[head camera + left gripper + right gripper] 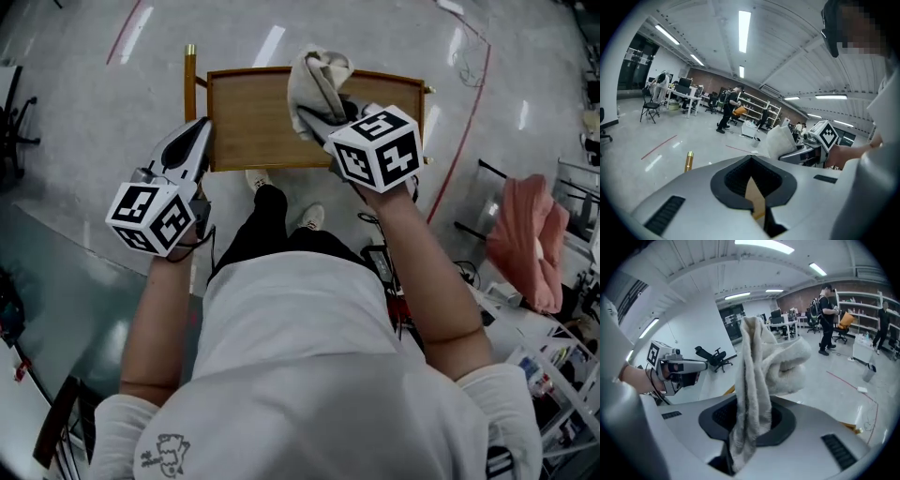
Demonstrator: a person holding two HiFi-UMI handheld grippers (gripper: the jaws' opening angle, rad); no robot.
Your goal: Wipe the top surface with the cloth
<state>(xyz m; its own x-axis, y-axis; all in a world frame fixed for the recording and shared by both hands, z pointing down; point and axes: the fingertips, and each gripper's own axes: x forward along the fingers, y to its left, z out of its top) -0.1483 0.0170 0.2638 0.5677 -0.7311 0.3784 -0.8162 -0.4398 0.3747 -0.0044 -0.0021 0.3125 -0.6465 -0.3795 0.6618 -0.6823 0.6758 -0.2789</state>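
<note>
A small wooden table top (253,122) with a raised rim stands on the floor in front of me in the head view. A crumpled white cloth (317,80) hangs above its right half, and my right gripper (317,120) is shut on it. In the right gripper view the cloth (773,362) rises out of the shut jaws of that gripper (750,416) and folds over to the right. My left gripper (198,133) hovers at the table's left edge, jaws together and holding nothing. A sliver of wood shows behind the left gripper (751,161) in its own view.
A brass-tipped post (190,52) rises at the table's back left corner. My shoes (309,217) stand just below the table's near edge. A pink cloth (530,239) hangs on a rack at the right, above clutter. A black chair (14,122) stands far left.
</note>
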